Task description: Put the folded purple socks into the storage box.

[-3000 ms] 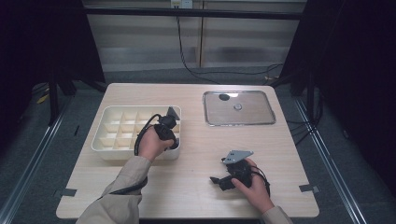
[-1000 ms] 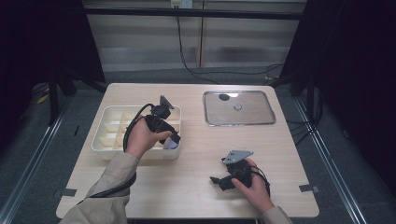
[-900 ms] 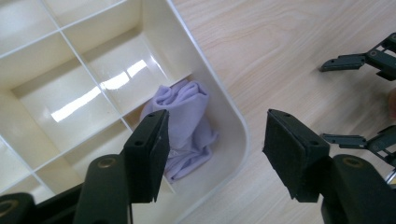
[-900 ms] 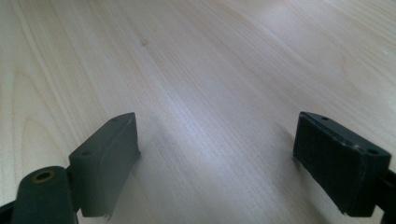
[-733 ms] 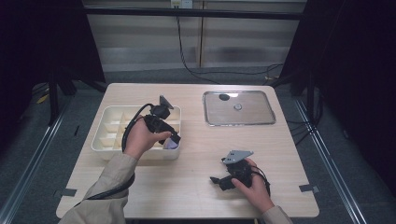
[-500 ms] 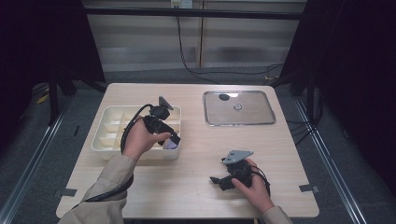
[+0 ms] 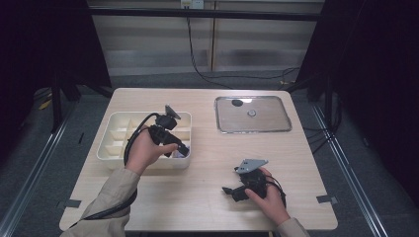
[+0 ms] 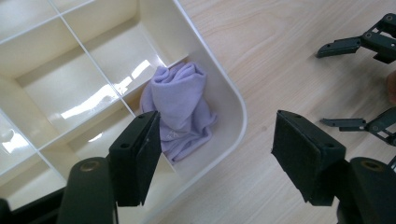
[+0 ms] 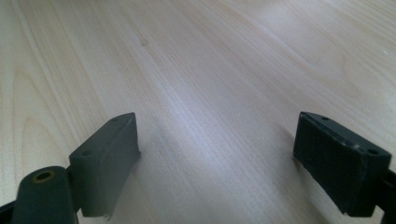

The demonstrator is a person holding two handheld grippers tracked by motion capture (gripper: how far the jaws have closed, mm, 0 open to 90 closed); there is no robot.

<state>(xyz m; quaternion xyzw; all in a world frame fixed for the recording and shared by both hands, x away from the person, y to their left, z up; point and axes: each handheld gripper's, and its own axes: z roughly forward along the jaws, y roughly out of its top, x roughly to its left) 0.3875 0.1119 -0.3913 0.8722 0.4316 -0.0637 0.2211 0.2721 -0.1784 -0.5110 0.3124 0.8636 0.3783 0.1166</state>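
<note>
The left tool [image 8: 215,158] hangs spread wide over the cream tray [image 8: 233,100]; a crumpled lilac cloth [image 8: 180,109] lies just beyond its jaws, in the corner compartment. The right tool [image 9: 217,163] gapes empty over the table [image 9: 196,56].

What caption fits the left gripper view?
Open left gripper above a purple cloth in the cream tray's corner compartment.

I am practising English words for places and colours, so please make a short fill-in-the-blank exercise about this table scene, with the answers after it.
1. The cloth lying in a corner compartment of the cream divided tray is ____ in colour.
2. The jaws of the left gripper stand ____.
3. The right gripper rests on the ____ table.
4. The flat metal tray holds a small ____ object.

Answers: purple; open; wooden; black
</note>
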